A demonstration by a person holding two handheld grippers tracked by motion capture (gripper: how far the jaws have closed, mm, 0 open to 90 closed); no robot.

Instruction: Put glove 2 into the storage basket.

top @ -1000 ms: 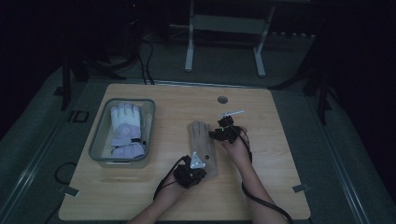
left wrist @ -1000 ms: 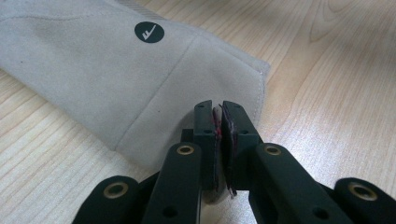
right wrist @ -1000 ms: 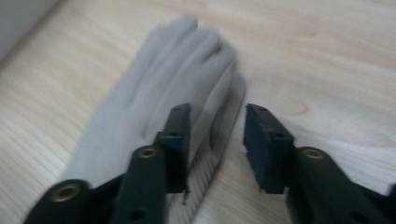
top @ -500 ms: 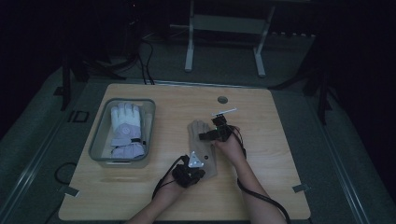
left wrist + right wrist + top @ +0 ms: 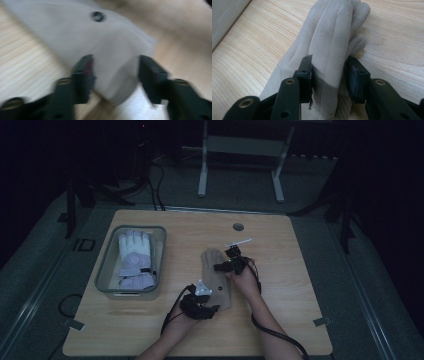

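Observation:
A tan glove (image 5: 214,270) lies flat in the middle of the wooden table (image 5: 300,285), fingers pointing away from me. My left gripper (image 5: 205,294) is at its cuff. In the left gripper view the jaws (image 5: 115,62) have just been opening and stand apart, with the cuff cloth (image 5: 75,30) loose between them. My right gripper (image 5: 223,266) comes in from the right over the glove's finger end. Its jaws (image 5: 329,60) have just been closing, and both pads now press on a raised fold of the glove (image 5: 332,30).
A clear bin (image 5: 102,275) at the table's left holds white and lavender gloves (image 5: 134,255). A round cable hole (image 5: 238,226) sits near the far edge. Cables trail from both grippers toward the near edge. Bare wood extends to the right of the hands.
My right gripper has slid a little left and down onto the glove. The left gripper has stayed at the cuff.

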